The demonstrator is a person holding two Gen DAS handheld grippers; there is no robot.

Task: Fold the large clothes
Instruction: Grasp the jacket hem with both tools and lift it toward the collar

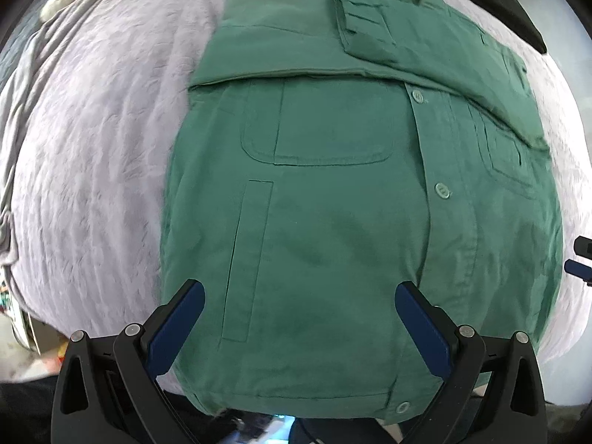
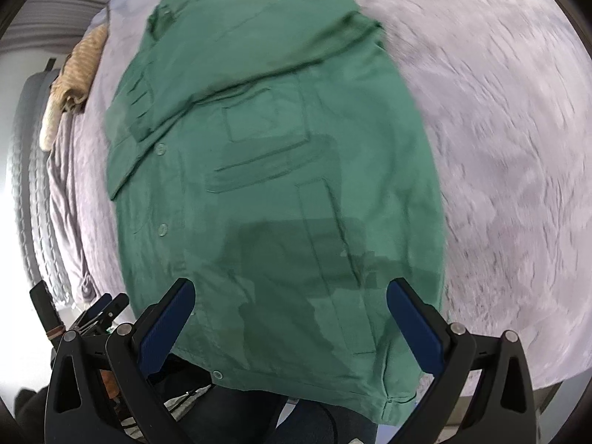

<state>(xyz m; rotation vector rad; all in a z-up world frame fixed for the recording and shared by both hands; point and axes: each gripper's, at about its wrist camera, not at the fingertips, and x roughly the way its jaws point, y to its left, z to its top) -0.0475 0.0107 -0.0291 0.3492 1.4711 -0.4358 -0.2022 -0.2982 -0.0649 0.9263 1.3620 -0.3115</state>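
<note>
A lilac-covered bed (image 1: 92, 155) carries the green shirt (image 1: 333, 222), lying flat with sleeves folded across its chest. Above its hem, the left gripper (image 1: 299, 303) and right gripper (image 2: 290, 298) hover, fingers wide apart, holding nothing.

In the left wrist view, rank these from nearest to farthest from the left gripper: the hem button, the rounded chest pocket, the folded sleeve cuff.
From the left gripper:
1. Pale hem button, low right at the green shirt's bottom edge.
2. Rounded chest pocket, centre.
3. Folded sleeve cuff, top, beside the collar.
</note>
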